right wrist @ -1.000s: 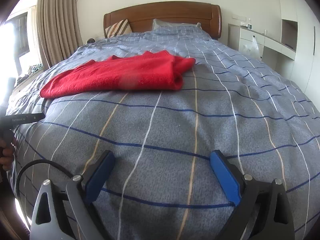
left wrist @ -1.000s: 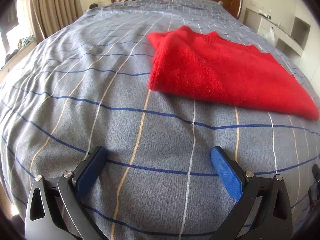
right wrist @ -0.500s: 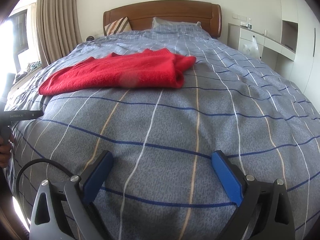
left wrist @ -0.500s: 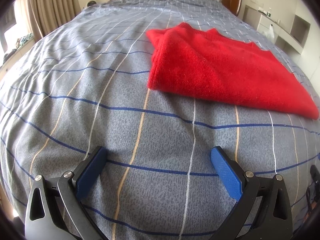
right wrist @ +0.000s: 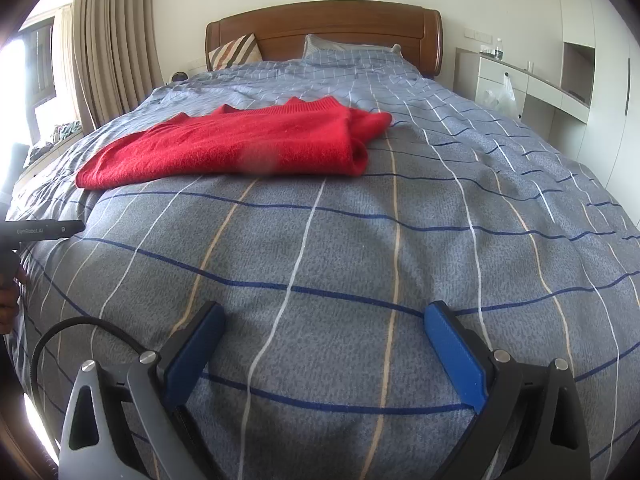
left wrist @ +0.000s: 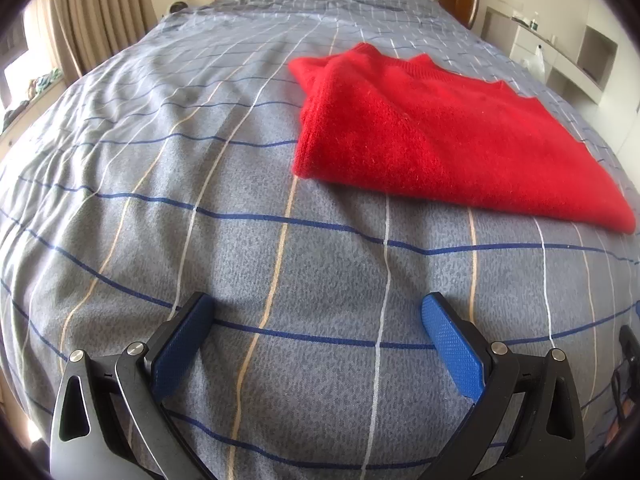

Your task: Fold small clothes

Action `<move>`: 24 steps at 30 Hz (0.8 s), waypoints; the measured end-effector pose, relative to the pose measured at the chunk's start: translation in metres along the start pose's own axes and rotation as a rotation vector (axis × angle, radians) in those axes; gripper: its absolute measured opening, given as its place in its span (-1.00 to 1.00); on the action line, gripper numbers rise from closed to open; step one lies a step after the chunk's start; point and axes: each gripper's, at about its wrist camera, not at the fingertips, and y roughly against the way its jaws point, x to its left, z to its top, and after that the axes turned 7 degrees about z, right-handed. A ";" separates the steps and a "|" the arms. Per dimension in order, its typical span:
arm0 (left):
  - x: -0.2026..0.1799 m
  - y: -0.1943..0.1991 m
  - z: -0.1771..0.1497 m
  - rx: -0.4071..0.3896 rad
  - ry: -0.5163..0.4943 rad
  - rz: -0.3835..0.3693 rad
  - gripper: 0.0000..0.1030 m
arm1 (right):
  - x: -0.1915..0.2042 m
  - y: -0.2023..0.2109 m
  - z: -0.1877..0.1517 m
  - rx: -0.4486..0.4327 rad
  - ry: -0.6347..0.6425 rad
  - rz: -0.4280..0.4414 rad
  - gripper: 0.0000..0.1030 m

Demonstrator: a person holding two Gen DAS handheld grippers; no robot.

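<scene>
A red knitted sweater (left wrist: pixel 432 136) lies folded flat on the grey checked bedspread (left wrist: pixel 200 200), ahead and to the right in the left wrist view. Seen from the right wrist, the sweater (right wrist: pixel 240 148) lies ahead and to the left, with a bunched part at its right end. My left gripper (left wrist: pixel 318 324) hovers over bare bedspread short of the sweater, open, with nothing between its blue pads. My right gripper (right wrist: pixel 324 328) is open too, over bare bedspread (right wrist: pixel 440 220) well short of the sweater.
A wooden headboard (right wrist: pixel 324 28) and pillows (right wrist: pixel 236 52) stand at the far end. Curtains (right wrist: pixel 112 52) hang on the left, white shelving (right wrist: pixel 536 80) on the right. The body of the left gripper tool (right wrist: pixel 40 229) and a hand show at the right wrist view's left edge.
Both grippers stay open. The left wrist view shifts slightly, the sweater barely changing place. The right wrist view lowers a little, so the sweater sits lower in the frame.
</scene>
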 end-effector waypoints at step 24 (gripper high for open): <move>0.010 0.046 0.005 -0.063 0.032 -0.034 0.98 | -0.008 0.029 0.032 -0.045 -0.008 0.047 0.93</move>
